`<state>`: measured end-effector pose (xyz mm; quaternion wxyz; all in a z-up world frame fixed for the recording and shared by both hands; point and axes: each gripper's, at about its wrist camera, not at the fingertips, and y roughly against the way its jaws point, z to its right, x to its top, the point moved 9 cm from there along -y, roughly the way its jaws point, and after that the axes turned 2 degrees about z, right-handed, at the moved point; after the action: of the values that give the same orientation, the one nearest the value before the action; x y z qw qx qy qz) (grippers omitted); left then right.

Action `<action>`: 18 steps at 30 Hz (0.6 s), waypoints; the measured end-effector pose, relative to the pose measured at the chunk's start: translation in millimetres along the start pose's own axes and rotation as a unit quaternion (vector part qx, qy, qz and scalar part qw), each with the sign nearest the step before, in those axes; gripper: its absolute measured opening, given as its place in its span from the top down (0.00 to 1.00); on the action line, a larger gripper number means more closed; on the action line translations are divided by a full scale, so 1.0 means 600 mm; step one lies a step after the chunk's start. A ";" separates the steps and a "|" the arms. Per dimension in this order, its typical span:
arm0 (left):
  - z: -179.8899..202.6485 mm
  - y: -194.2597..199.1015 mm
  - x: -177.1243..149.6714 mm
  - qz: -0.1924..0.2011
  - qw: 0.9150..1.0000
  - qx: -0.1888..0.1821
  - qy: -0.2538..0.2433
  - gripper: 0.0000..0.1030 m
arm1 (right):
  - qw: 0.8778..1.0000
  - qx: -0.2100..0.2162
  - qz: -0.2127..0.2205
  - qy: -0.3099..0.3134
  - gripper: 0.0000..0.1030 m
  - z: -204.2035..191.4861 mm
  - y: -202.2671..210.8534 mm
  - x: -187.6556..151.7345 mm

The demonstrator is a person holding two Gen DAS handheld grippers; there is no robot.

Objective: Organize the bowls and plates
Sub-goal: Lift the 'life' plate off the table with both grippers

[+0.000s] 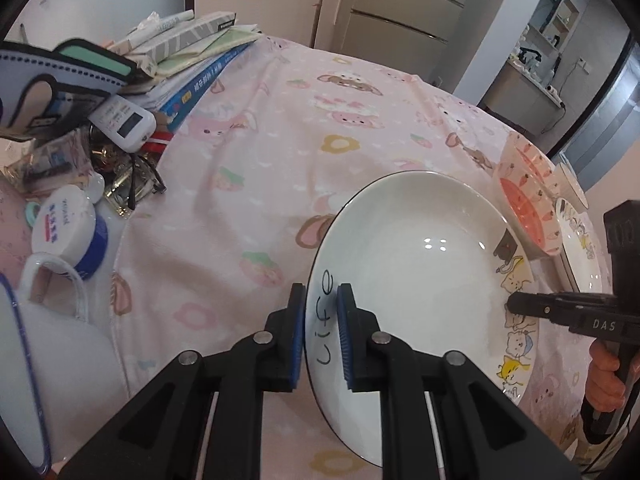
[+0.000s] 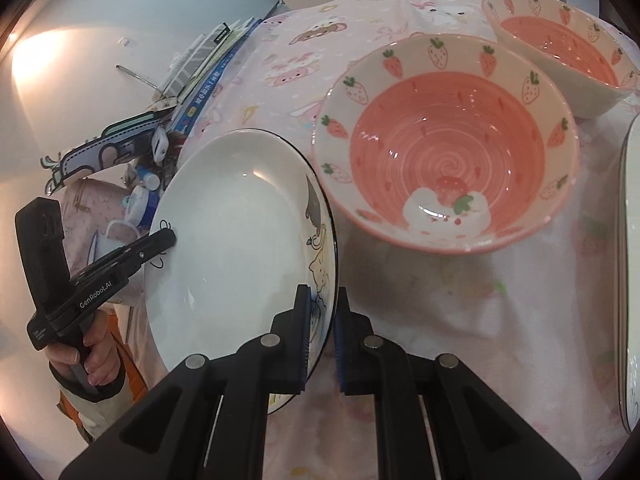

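Left wrist view: left gripper jaws clamped on the rim of the white plate, right at the handwritten "Life" lettering. Plate is tilted, lifted off the pink cartoon-print tablecloth on the counter. Right gripper grips the opposite rim, over the cat drawings. Behind the plate: a strawberry bowl, tilted in this view, and another white plate lying flat at the right edge. Far left clutter: stack of books, a remote, a white jar with a blue band, glasses.

Right wrist view: right gripper jaws closed on the plate rim by the cat print; plate stands steeply tilted. Left gripper bites the far rim, held by a hand. Large strawberry bowl sits upright on the cloth just right of the plate; a second strawberry bowl sits behind it, touching or nearly so. Edge of another plate at far right.
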<state>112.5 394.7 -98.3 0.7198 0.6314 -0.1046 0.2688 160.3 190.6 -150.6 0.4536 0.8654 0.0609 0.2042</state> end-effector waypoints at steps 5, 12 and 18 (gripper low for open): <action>0.029 0.029 -0.013 -0.002 1.000 0.006 -0.020 0.87 | 1.000 -0.011 0.019 0.017 0.89 -0.002 0.048 -0.012; 0.122 0.048 -0.081 -0.016 0.997 -0.016 -0.070 0.88 | 1.000 -0.015 0.013 -0.005 0.90 0.059 0.111 -0.090; 0.217 0.033 -0.129 -0.035 0.993 -0.044 -0.106 0.88 | 0.999 -0.021 0.007 -0.049 0.90 0.143 0.153 -0.170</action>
<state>62.3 250.3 -96.0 0.7405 0.6276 -0.1696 0.1705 95.0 42.5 -150.0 0.4723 0.8653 0.0282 0.1655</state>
